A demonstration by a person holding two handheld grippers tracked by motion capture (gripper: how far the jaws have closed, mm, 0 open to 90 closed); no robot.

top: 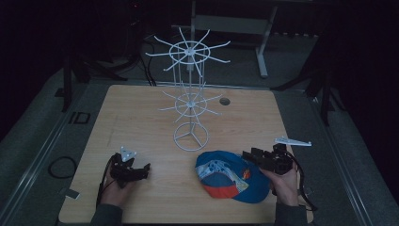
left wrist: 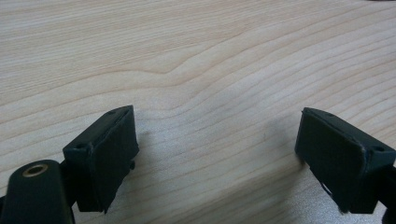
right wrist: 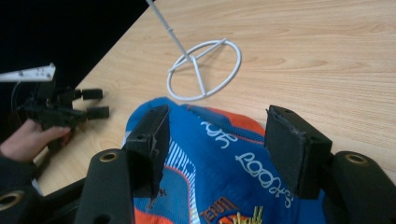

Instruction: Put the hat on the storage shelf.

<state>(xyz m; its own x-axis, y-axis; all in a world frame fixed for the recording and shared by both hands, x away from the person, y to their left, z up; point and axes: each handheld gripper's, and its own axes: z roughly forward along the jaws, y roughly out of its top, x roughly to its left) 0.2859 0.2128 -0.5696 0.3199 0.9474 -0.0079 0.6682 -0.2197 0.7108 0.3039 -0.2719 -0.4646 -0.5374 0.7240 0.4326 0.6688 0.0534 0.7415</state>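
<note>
Cap: blue and orange, printed lettering; lies on the desk near its front edge, right of centre. Right tongs: over the cap's right side, jaws apart, nothing clamped, the cap's blue cloth showing between them. Wire display stand: white, two tiers of spokes, ring base just behind the cap. Left tongs: well apart at front left, jaws spread over bare wood.

The cap runs off the right gripper view's bottom edge — its lettering partly hidden.
</note>
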